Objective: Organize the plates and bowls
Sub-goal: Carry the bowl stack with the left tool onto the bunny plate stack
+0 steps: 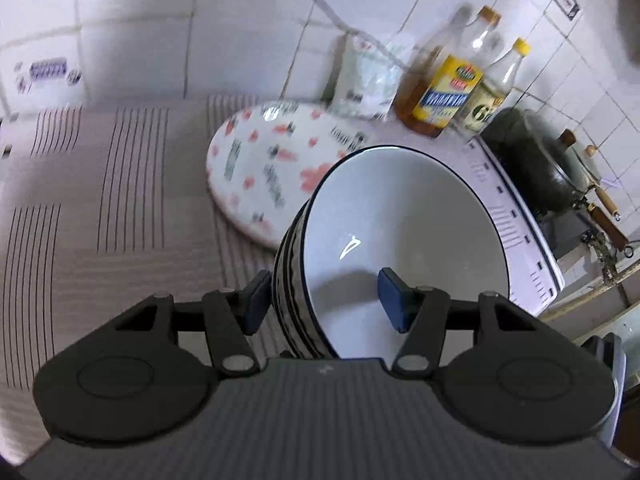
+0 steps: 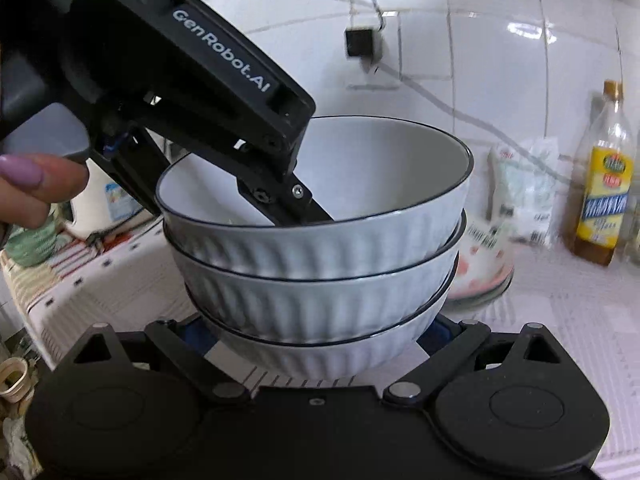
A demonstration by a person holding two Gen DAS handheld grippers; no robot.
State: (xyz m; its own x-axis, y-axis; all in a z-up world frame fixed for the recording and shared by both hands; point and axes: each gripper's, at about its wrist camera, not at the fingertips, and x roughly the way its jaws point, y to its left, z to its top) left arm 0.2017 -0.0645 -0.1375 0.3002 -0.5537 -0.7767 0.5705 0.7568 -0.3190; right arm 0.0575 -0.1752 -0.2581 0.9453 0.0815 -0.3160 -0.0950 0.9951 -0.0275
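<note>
Three white ribbed bowls with dark rims [image 2: 320, 248] are nested in a stack and held off the counter. My left gripper [image 1: 324, 302] is shut on the stack's wall, one blue pad [image 1: 394, 300] inside the top bowl [image 1: 404, 220] and the other pad [image 1: 256, 304] outside. In the right wrist view the left gripper [image 2: 296, 200] reaches in from the upper left, held by a person's hand [image 2: 36, 184]. My right gripper [image 2: 318, 336] is shut on the lowest bowl, its pads largely hidden behind it. A floral plate [image 1: 260, 168] [image 2: 480, 276] lies flat beyond the bowls.
Oil bottles [image 1: 440, 92] [image 2: 604, 184] and a white bag [image 1: 368, 80] [image 2: 524, 192] stand against the tiled wall. A dark lidded wok [image 1: 548, 160] sits to the right, beside a white printed box [image 1: 520, 232]. Striped cloth [image 1: 120, 200] covers the counter.
</note>
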